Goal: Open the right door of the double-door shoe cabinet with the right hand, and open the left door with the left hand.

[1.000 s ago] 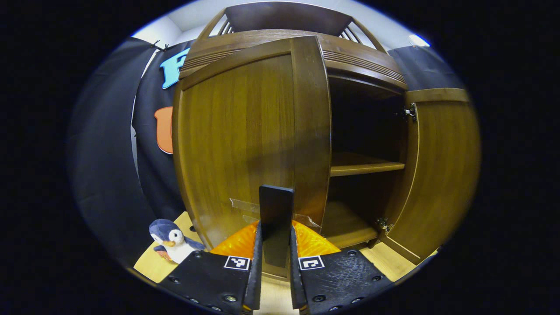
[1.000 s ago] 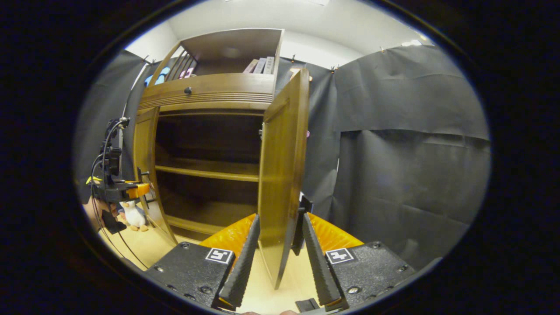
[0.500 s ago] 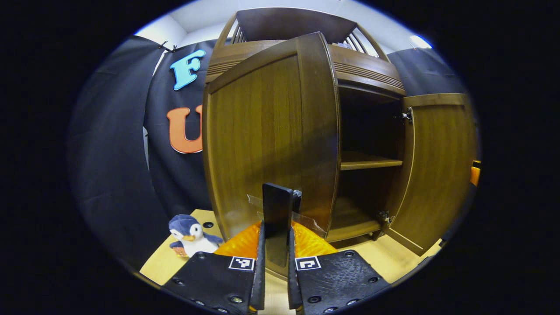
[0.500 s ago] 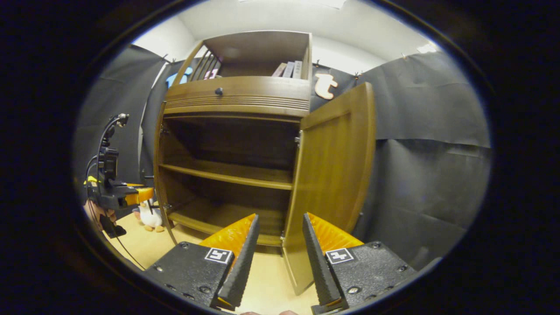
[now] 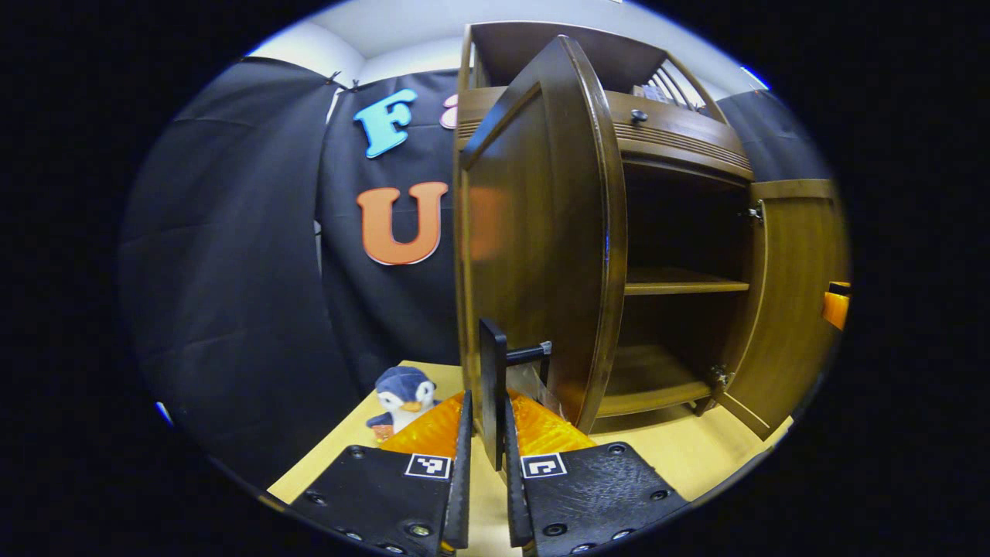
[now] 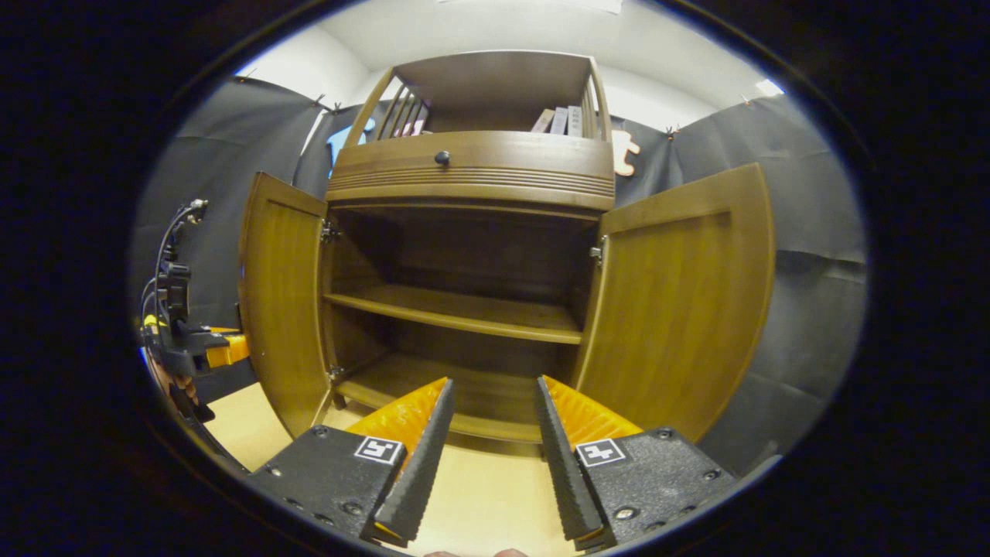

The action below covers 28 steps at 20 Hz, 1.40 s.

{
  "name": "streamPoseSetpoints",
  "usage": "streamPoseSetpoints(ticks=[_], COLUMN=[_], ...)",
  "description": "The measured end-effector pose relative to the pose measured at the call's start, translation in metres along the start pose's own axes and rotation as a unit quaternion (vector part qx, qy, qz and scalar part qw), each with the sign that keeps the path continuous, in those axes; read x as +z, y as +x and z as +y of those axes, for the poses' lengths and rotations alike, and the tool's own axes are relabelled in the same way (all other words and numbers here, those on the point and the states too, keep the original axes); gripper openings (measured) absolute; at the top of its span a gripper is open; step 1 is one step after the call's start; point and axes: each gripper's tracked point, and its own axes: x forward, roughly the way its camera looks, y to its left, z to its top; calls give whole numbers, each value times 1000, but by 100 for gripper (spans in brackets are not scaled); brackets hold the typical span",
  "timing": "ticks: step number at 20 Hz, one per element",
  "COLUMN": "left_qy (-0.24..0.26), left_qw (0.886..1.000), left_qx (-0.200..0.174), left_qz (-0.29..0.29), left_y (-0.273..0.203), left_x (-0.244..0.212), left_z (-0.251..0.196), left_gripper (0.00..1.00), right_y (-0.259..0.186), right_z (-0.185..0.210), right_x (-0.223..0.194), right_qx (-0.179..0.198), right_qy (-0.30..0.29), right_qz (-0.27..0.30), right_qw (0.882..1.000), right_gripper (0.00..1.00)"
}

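Left gripper view: the left claw pinches the black handle of the left door at center frame. Pull slowly along the hinge's curve and let go when it stops. In the right gripper view, the right claw is spread, and the right door stands wide at right.

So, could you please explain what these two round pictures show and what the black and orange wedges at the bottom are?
Each picture comes from a camera riding on a hand-held two-finger gripper; the wedges are its own fingers. In the left gripper view, the left gripper is shut on the black handle of the cabinet's left door, swung wide. A toy penguin sits on the floor. In the right gripper view, the right gripper is open, holding nothing, facing the cabinet with the right door open and bare shelves.
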Motion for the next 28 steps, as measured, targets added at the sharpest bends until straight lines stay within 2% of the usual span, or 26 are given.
streamPoseSetpoints(ticks=[2,3,4,5,6,8,9,10,11,12,16,19,20,21,22,23,24,25,28], left_qy=[-6,-9,-16,-17,-9,8,20,30,36,37,11,-16,-18,-23,-26,-27,-24,-21,-12], left_qw=[1000,1000,1000,1000,1000,1000,1000,999,999,999,997,998,998,998,998,998,998,997,997], left_qx=[21,16,11,6,2,6,11,16,23,36,66,49,42,33,16,4,-8,-21,-44], left_qz=[1,0,1,1,4,-4,-8,-10,-9,-10,-28,-35,-42,-49,-54,-60,-63,-67,-69], left_y=[-3,-2,-4,-3,-4,-9,-10,-17,-21,-26,-51,-65,-71,-76,-79,-81,-83,-84,-89], left_x=[-1,-2,-1,-1,-2,1,1,0,0,-1,10,21,28,35,42,49,53,58,60], left_z=[22,26,29,30,32,40,45,50,55,63,79,61,52,43,30,17,6,-6,-31], left_gripper=[19,17,15,13,14,16,17,17,16,14,11,21,45,48,64,67,66,72,89], right_y=[4,7,8,9,10,12,12,13,14,14,16,16,15,15,16,16,18,18,17], right_z=[11,15,18,21,23,24,25,27,30,30,40,43,43,42,42,44,43,43,37], right_x=[3,5,6,7,7,8,8,7,8,9,15,25,27,30,33,37,35,33,37], right_qx=[10,14,17,19,20,18,18,19,21,22,30,31,30,26,24,22,26,27,19], right_qy=[-2,-2,-3,-2,-2,0,1,0,0,-2,-2,-1,0,2,4,6,7,11,17], right_qz=[-1,-2,-1,-2,-1,0,0,1,1,1,-1,-9,-12,-14,-16,-17,-13,-8,-8], right_qw=[1000,1000,1000,1000,1000,1000,1000,1000,1000,1000,1000,999,999,1000,1000,1000,1000,1000,1000], right_gripper=[75,68,74,74,68,68,74,74,68,69,69,69,75,75,72,79,80,84,86])
